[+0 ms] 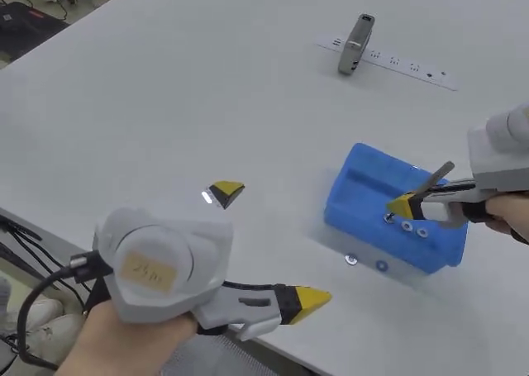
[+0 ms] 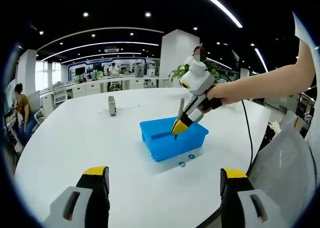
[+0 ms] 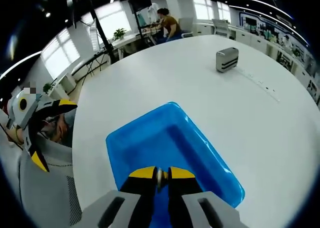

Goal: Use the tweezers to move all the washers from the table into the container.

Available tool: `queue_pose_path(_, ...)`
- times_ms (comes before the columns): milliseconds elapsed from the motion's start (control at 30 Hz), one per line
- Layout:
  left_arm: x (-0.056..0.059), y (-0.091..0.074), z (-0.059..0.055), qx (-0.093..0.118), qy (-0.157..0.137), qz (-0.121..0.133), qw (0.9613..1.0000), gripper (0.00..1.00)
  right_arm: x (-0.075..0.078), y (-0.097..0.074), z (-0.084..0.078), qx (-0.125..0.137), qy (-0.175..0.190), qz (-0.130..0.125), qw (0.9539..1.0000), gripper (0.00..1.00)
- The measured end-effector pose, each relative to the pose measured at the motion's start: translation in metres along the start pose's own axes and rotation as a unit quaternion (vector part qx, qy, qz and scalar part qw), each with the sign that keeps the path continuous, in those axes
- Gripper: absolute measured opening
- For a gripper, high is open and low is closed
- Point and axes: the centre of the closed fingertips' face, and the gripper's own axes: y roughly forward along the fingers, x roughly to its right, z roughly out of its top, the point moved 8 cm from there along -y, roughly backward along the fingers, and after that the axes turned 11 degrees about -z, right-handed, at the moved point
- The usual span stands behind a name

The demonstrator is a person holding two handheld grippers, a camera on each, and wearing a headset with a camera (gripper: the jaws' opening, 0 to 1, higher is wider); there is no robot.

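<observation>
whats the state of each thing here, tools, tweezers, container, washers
left tool: open, empty
right tool: shut on the tweezers
tweezers: tips down inside the blue container
blue container: upright, open-topped, on the table
washers inside: at least two, lying in it
two loose washers: on the table beside the container

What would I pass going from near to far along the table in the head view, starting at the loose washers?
washers on the table → blue container → grey device lying on the white strip
</observation>
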Motion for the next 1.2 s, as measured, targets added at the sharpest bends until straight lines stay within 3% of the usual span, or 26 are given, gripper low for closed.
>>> queue_pose_path(267, -0.001, 0.000, -0.001, -0.001, 0.000, -0.002, 1.0000, 0.94, -0.015, -0.029, 0.006, 0.039, -0.013, 0.005, 0.9991, 0.05)
queue_pose_path(500, 0.000, 0.000, -0.001, -0.003, 0.000, -0.004, 1.0000, 0.94, -0.037, -0.049, 0.004, 0.066, -0.009, 0.034, 0.9972, 0.05)
queue_pose_path(733, 0.000, 0.001, -0.002, -0.006, 0.000, -0.004, 1.0000, 0.93, -0.052, -0.039, -0.020, 0.034, -0.022, 0.050, 0.9979, 0.05)
queue_pose_path(900, 0.001, 0.001, -0.002, -0.007, -0.001, -0.005, 1.0000, 0.93, -0.051, -0.025, -0.039, 0.004, -0.032, 0.037, 0.9988, 0.05)
queue_pose_path(1033, 0.000, 0.001, -0.003, -0.008, -0.001, -0.006, 1.0000, 0.93, -0.052, -0.020, -0.044, 0.004, -0.021, 0.031, 0.9993, 0.05)
queue_pose_path(1200, -0.001, 0.000, -0.002, -0.002, -0.004, -0.003, 1.0000, 0.93, -0.056, -0.016, -0.045, 0.012, -0.070, 0.003, 0.9975, 0.04)
